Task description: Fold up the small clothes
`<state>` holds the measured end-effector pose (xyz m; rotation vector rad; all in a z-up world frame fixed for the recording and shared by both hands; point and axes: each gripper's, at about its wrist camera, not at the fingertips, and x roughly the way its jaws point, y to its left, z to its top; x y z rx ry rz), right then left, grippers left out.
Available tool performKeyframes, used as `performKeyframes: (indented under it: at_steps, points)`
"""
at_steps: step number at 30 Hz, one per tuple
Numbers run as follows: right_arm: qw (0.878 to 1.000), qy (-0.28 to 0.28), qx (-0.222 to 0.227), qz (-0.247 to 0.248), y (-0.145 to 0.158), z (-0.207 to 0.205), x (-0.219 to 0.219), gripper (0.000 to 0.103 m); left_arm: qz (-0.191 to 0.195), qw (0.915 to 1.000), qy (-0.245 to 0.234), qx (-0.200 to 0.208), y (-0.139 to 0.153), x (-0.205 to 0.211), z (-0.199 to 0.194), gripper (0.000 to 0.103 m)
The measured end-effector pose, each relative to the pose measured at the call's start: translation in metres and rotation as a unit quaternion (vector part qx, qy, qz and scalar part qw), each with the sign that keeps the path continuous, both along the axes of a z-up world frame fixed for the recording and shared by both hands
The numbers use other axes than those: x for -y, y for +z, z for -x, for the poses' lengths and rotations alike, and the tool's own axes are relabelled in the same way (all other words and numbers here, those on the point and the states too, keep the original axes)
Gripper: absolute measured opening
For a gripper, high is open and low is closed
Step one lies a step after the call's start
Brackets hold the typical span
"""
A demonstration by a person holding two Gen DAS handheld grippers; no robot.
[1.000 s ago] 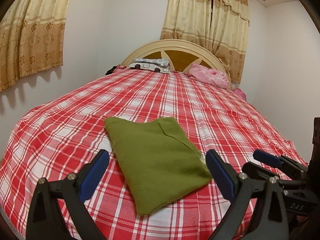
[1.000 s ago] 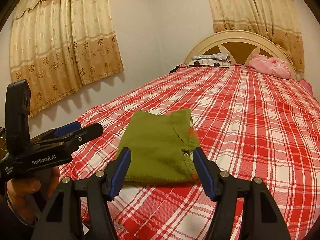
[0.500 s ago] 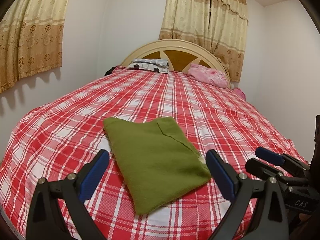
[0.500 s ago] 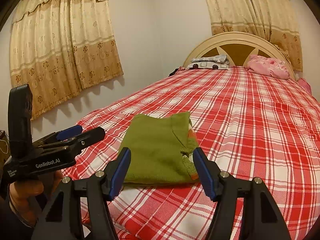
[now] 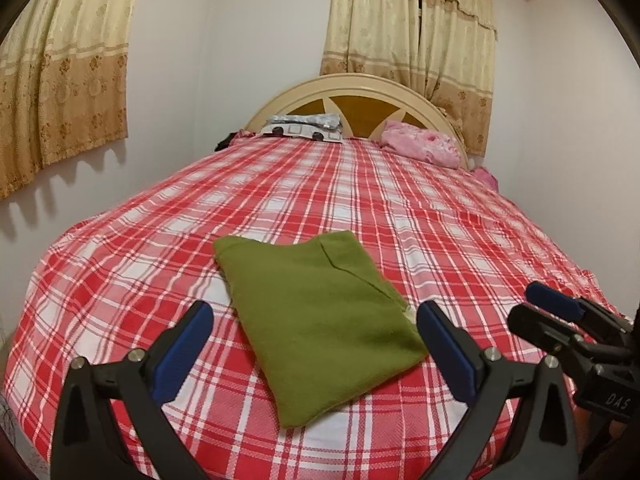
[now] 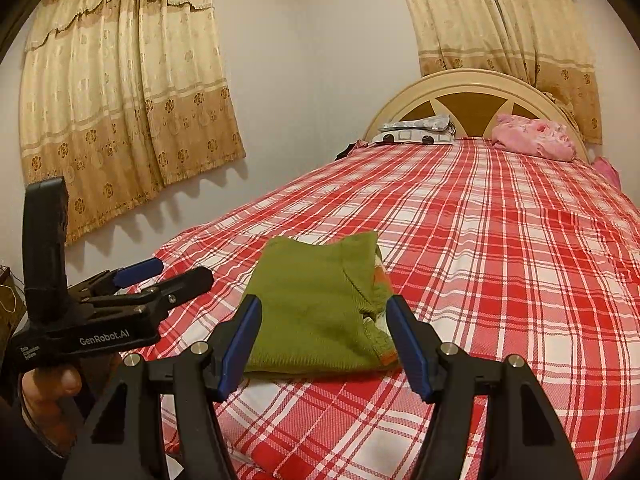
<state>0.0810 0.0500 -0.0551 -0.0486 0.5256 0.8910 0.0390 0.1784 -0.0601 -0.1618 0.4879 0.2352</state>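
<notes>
Left wrist view: left gripper jaws wide, empty; green garment folded flat on the plaid bedspread, sitting slightly farther off than a second ago. Right wrist view: right gripper moderately open, empty, backed away a little too; garment untouched. Folding looks finished; both tools retreating.

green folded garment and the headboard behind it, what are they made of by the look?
Green folded garment: looks like a soft matte knit, probably wool or acrylic; fine ribbing and a stitched seam show, with fuzzy edges.
Headboard: seems painted or lacquered wood, with a smooth cream arch and spokes over brown inset panels; laminate cannot be ruled out.
</notes>
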Motion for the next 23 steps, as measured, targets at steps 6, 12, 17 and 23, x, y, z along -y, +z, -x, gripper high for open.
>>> performKeyframes:
  at_steps: [6, 12, 17, 23]
  points:
    - [1.000, -0.005, 0.019, -0.015, 0.008, 0.005, 0.004, 0.066, 0.004, 0.9998, 0.005, 0.019, 0.007, -0.002, 0.006, 0.103]
    - [1.000, -0.004, 0.017, -0.012, 0.007, 0.005, 0.004, 0.066, 0.001, 0.9990, 0.032, 0.032, 0.010, -0.010, 0.008, 0.103]
    - [1.000, -0.003, 0.014, -0.009, 0.006, 0.006, 0.003, 0.066, 0.001, 0.9984, 0.031, 0.047, 0.011, -0.017, 0.013, 0.103]
    - [1.000, 0.001, 0.011, -0.004, 0.003, 0.007, -0.001, 0.066, -0.014, 0.9983, 0.024, 0.052, 0.011, -0.012, 0.013, 0.103]
